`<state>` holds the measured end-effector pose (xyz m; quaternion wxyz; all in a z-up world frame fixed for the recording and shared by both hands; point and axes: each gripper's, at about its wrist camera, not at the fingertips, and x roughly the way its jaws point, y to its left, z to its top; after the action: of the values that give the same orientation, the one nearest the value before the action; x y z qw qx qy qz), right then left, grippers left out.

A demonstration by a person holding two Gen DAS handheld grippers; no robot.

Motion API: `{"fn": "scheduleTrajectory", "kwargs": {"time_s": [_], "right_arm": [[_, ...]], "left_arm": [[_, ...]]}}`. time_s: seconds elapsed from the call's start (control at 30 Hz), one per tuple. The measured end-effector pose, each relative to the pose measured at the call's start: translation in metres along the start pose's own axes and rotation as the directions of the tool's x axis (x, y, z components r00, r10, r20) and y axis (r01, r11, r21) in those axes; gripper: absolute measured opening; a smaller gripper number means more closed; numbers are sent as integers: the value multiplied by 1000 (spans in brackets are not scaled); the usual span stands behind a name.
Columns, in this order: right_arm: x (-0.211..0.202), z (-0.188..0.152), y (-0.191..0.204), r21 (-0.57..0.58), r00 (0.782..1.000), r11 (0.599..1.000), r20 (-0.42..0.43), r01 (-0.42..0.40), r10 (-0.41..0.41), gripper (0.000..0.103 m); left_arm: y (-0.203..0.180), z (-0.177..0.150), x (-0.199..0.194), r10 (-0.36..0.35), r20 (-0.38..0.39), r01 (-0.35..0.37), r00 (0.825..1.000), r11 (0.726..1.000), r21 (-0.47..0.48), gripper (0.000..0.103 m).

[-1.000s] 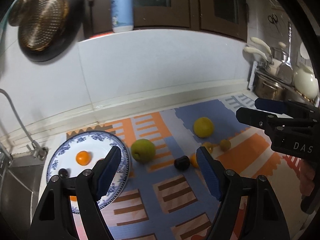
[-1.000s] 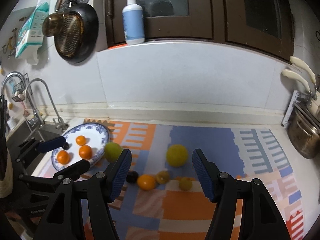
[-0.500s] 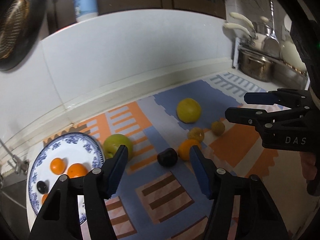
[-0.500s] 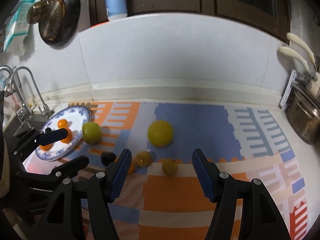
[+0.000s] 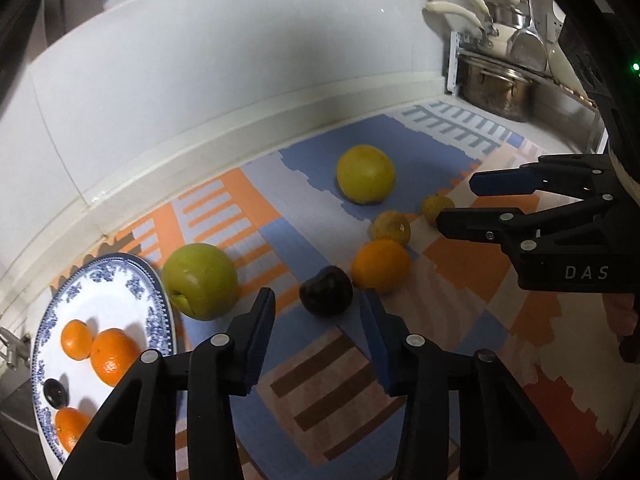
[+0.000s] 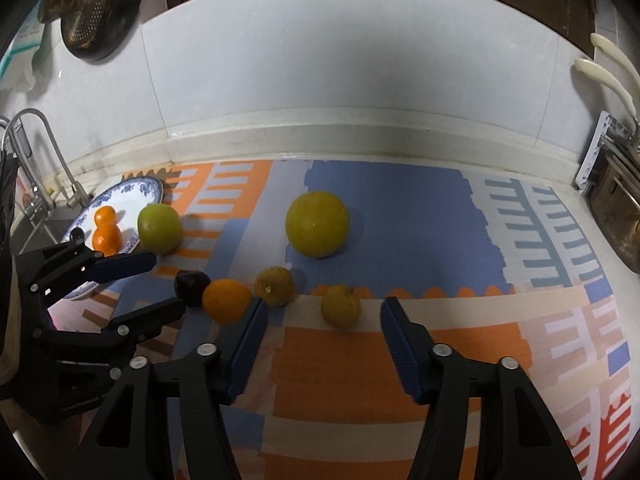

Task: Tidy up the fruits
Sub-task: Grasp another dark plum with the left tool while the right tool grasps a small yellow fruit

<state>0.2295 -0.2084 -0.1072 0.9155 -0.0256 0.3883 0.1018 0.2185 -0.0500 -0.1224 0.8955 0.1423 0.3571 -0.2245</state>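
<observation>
A dark plum (image 5: 326,290) lies on the patterned mat between the tips of my left gripper (image 5: 318,304). Its jaws are closing, and the pads stand just clear of the plum. My right gripper (image 6: 324,308) is also closing, with a small yellow-brown fruit (image 6: 340,306) between its tips, untouched. Near the plum sit an orange (image 5: 380,266), a brownish fruit (image 5: 390,226), a green apple (image 5: 200,280) and a big yellow fruit (image 5: 365,173). The blue-rimmed plate (image 5: 104,276) at the left holds three mandarins and a small dark fruit.
The white wall runs close behind the mat. A steel pot (image 5: 496,88) and a utensil rack stand at the right end. A faucet (image 6: 40,152) and the sink lie left of the plate. A pan (image 6: 96,12) hangs on the wall.
Both grippers have come down and forward toward the fruit. The left jaws have narrowed a lot around the plum, and the right jaws a little around the small fruit.
</observation>
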Motion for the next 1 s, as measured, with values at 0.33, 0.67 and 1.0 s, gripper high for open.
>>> {"fn": "scheduleTrajectory", "kwargs": {"time_s": [0.33,0.67,1.0], "right_arm": [[14,-1,-2,8,1000,1000,-31,-1,1,52],[25,0,-5,16,999,1000,-52,-7,8,40],[31,-4,-5,17,998,1000,-64,-6,7,27]], "left_arm": [[4,3,14,-20,-38,21,999,1000,17,40],[5,6,21,-49,-52,50,997,999,7,32],[12,4,15,-46,-38,44,998,998,-41,30]]}}
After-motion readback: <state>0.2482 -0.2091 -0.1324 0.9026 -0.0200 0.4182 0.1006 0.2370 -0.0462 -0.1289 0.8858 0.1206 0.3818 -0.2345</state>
